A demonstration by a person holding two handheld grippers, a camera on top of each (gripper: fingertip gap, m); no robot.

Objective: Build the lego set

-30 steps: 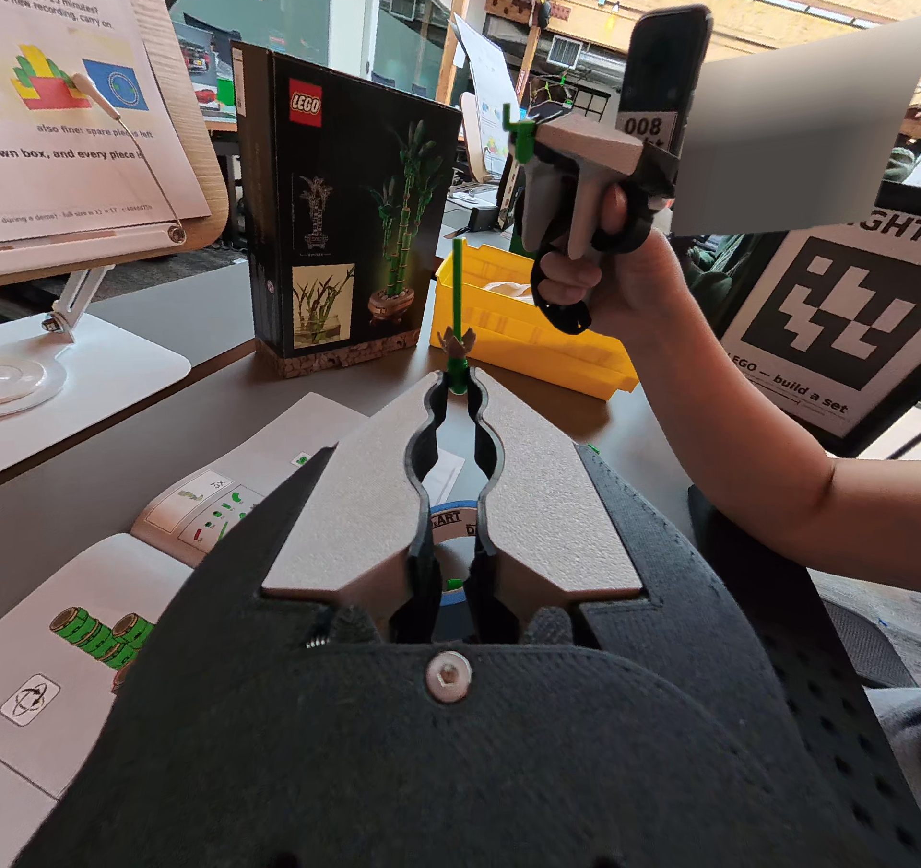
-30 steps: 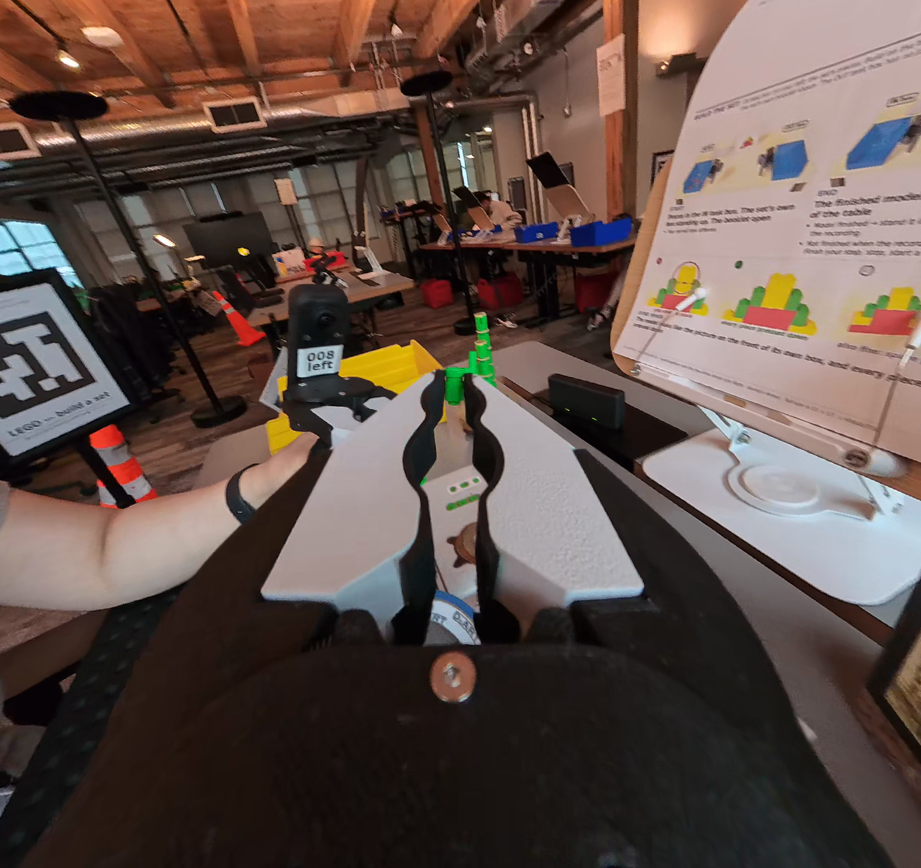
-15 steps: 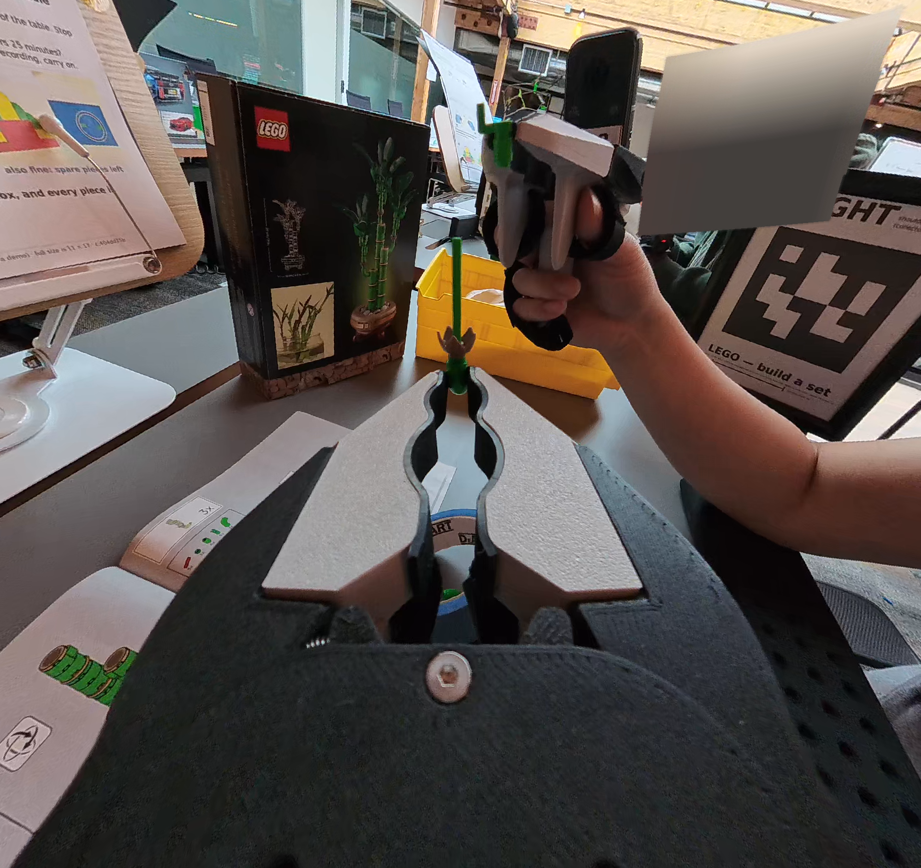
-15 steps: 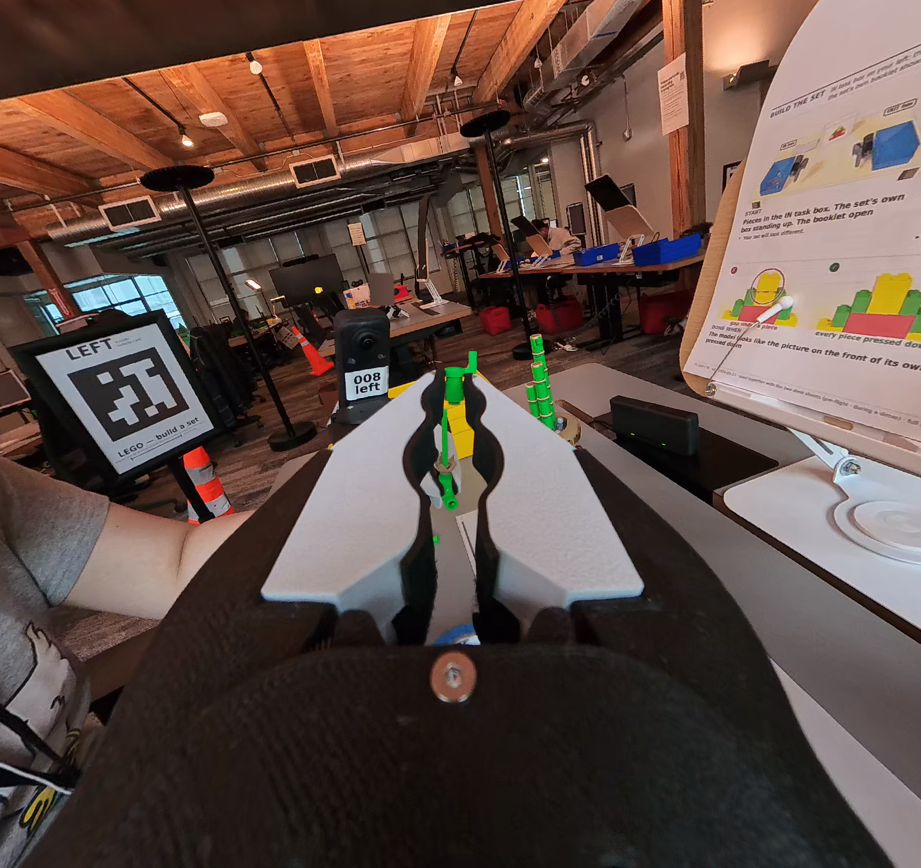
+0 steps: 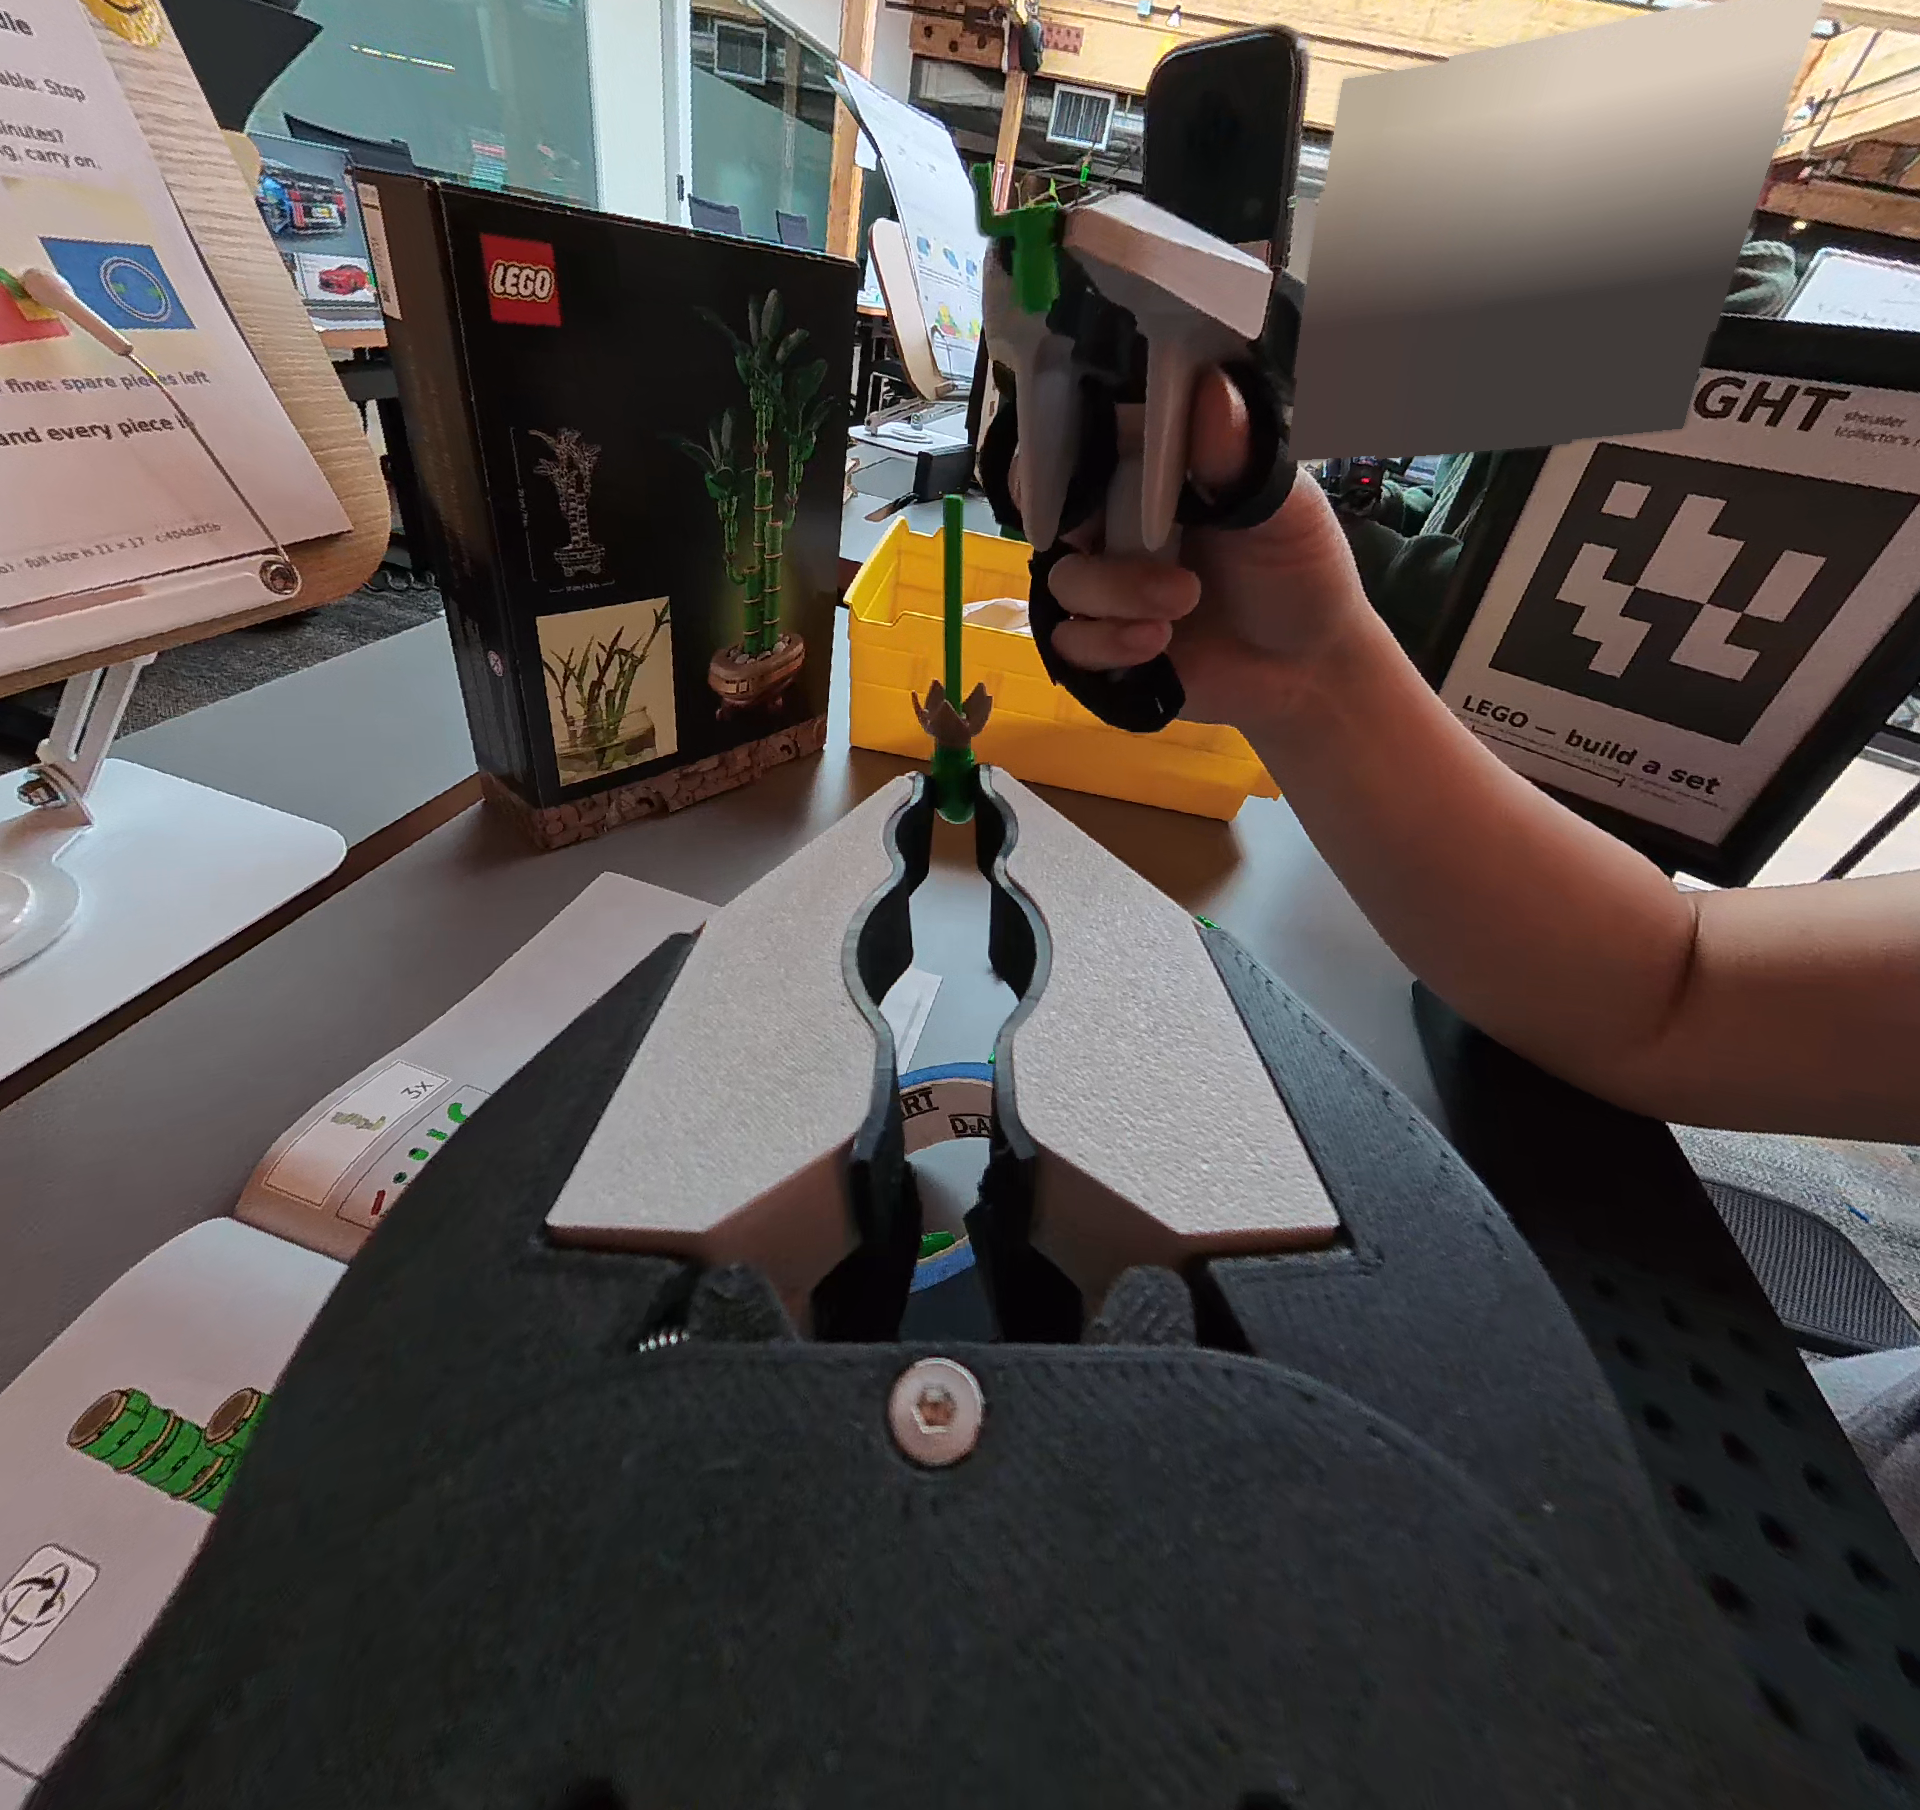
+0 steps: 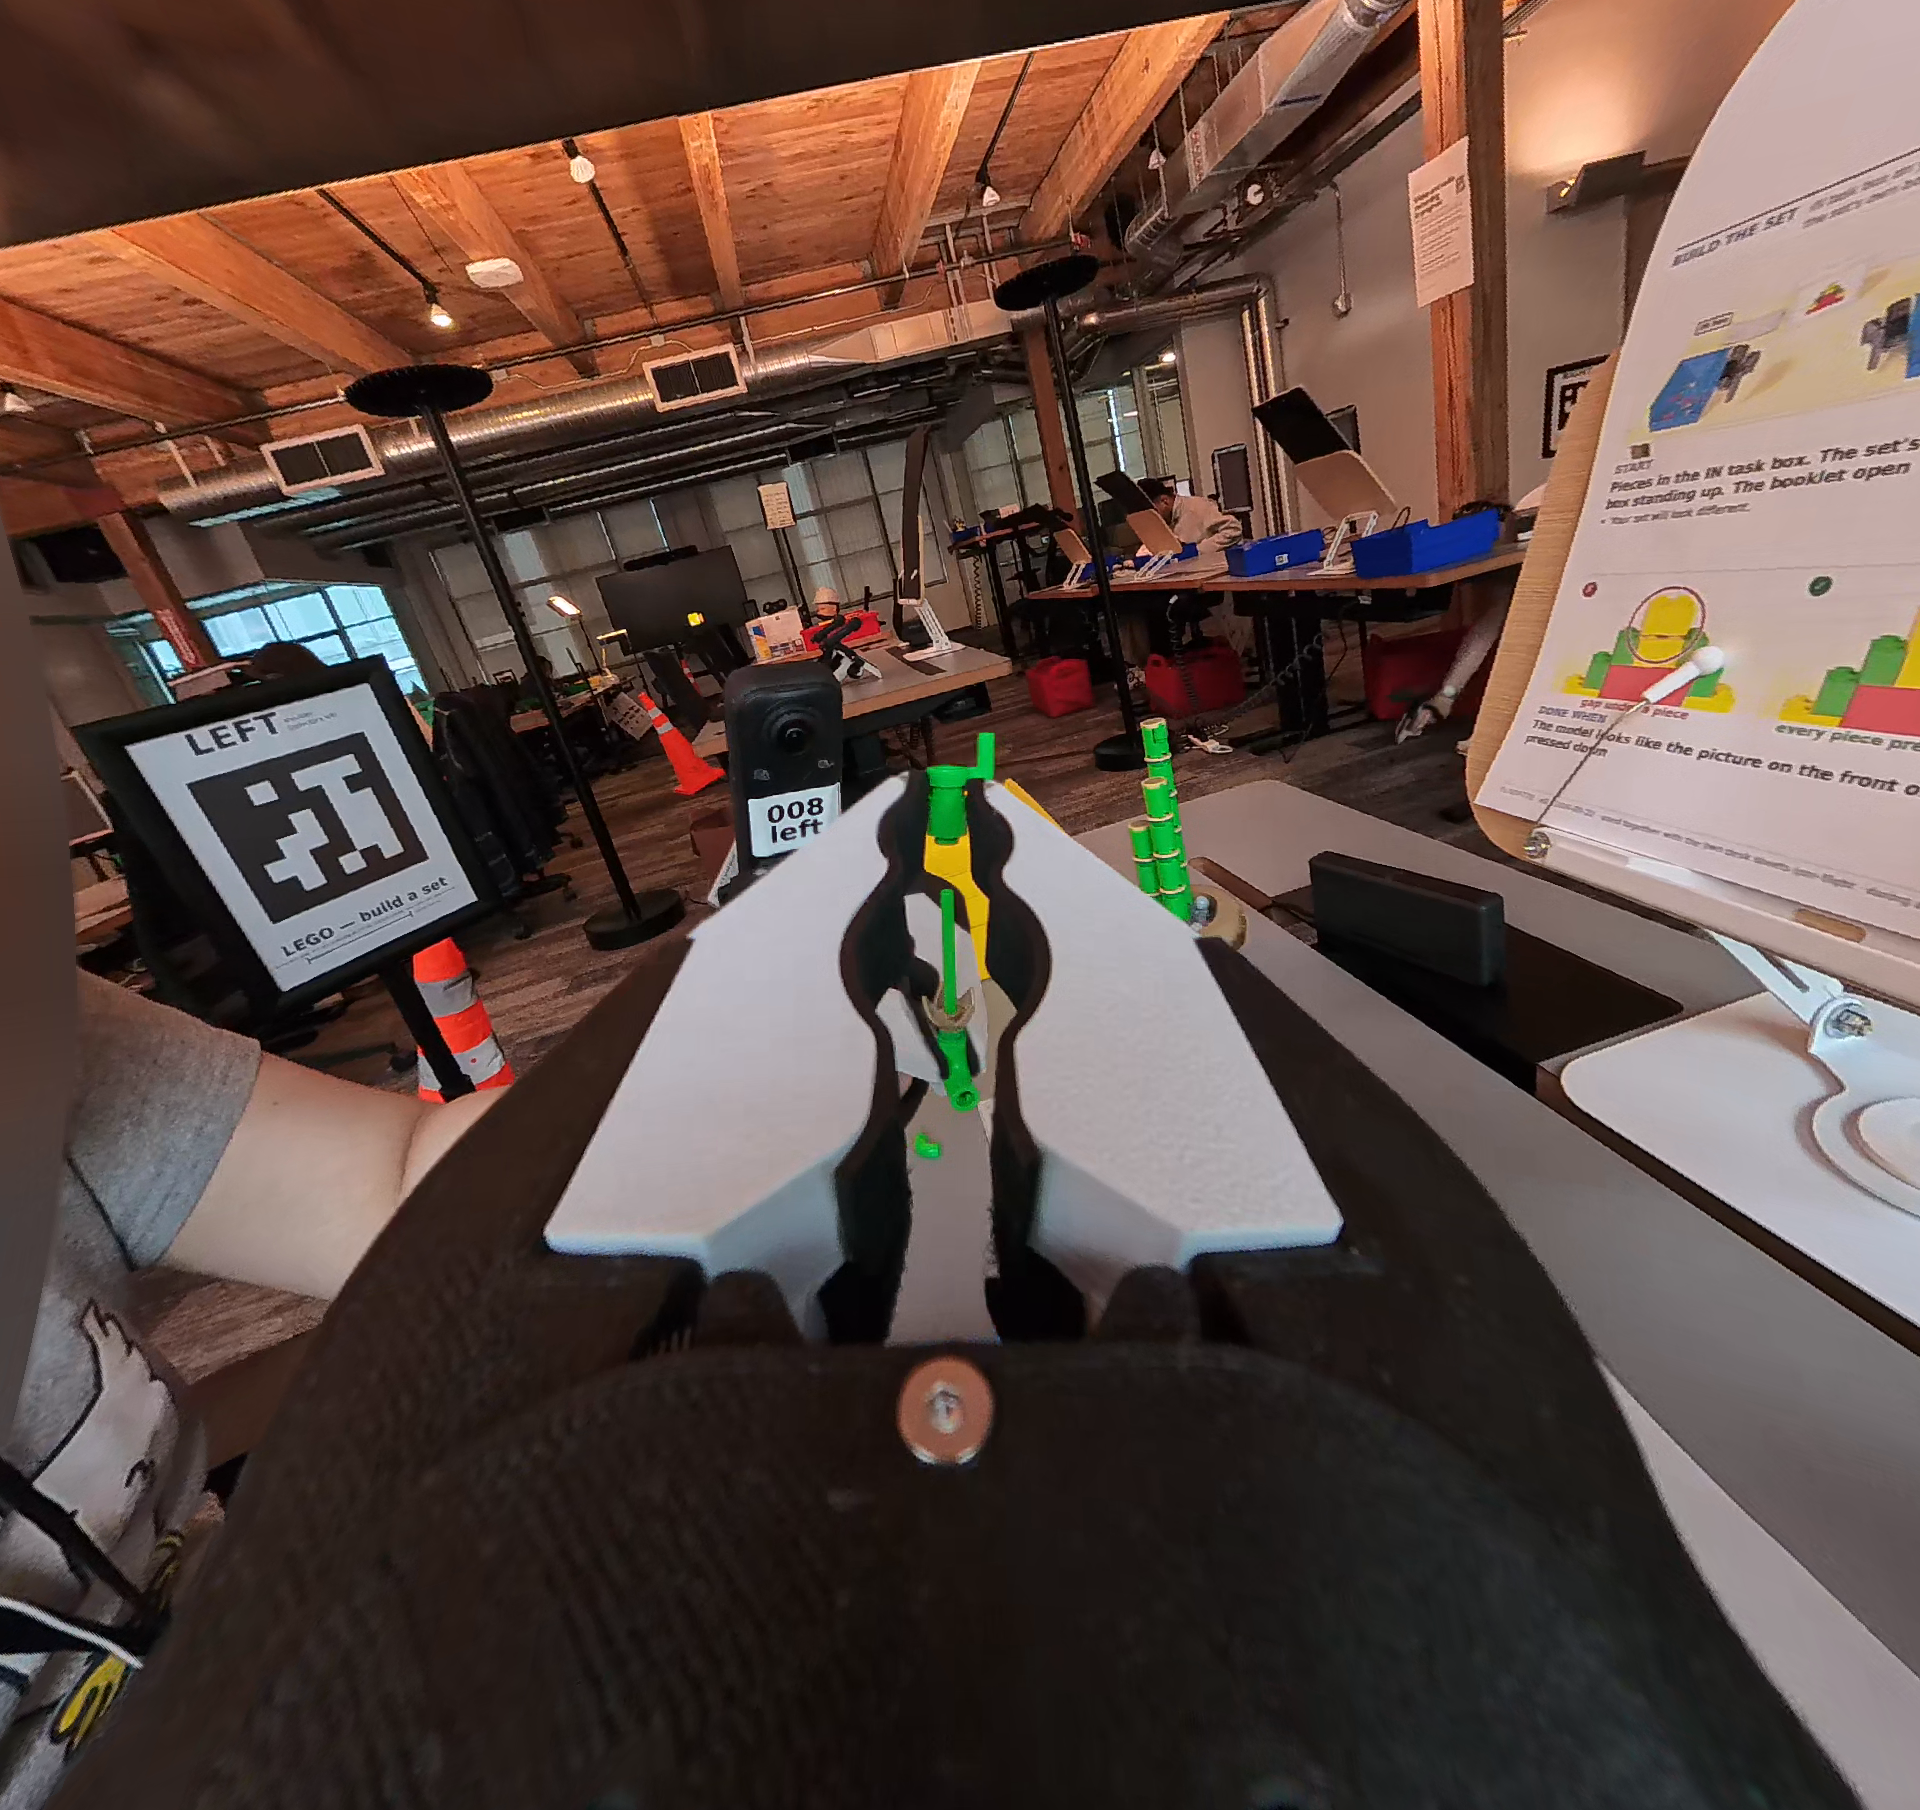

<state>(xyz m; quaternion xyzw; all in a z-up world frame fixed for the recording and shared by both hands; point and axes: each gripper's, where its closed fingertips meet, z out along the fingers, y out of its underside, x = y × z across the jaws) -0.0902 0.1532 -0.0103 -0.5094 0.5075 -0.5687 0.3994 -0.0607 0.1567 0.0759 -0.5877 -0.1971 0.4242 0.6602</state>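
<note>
My left gripper is shut on the bottom of a thin green rod that stands upright and carries a tan leaf collar. My right gripper, held in a hand, is above and slightly right of the rod's top, shut on a small green piece. In the right wrist view, my right gripper pinches that green piece. The rod and my left gripper show below, through the gap between the fingers. A partly built green bamboo model stands on the table.
The black set box and a yellow bin stand behind the rod. The open booklet lies at the left and a tape roll under my left gripper. An instruction board, a black device and a loose green bit are nearby. Spacing between my two grippers at the tips: around 9 centimetres.
My right gripper has moved left with the green piece, closer to above the rod's top; its view now looks down on the rod. My left gripper still holds the rod upright.
</note>
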